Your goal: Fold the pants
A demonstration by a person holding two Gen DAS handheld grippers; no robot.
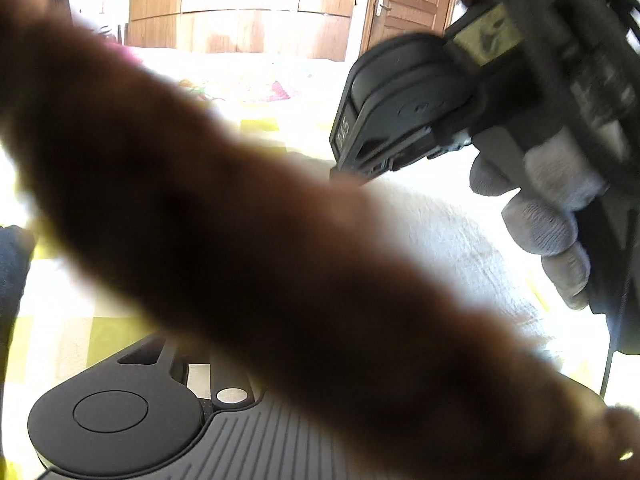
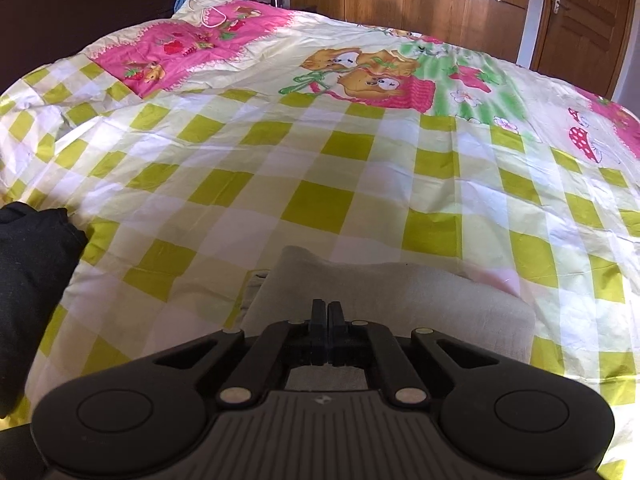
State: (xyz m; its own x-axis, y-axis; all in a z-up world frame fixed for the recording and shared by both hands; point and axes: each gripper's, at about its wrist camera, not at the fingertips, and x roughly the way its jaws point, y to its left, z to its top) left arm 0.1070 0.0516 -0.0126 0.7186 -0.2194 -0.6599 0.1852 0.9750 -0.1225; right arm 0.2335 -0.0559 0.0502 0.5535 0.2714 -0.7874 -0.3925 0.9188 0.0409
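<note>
bedspread (image 2: 320, 152) lies open beyond folded pants (image 2: 400, 292).

The bed (image 2: 320, 200) carries everything here, spread with a yellow-green checked sheet (image 2: 248, 136) with pink strawberry and bear prints toward its far side, and on it lie the folded beige pants (image 2: 400, 288) at the near edge and a dark cloth (image 2: 32, 264) well left of them.

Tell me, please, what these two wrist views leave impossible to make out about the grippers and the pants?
- Left wrist view: a blurred brown shape close to the lens hides the left gripper's fingers; open or shut, unknowable.
- Same view: glare washes out the pale pants.
- Right wrist view: the right gripper, fingers together, covers the beige pants; their near part is hidden.
- Black cloth is cut off by the left edge.
</note>
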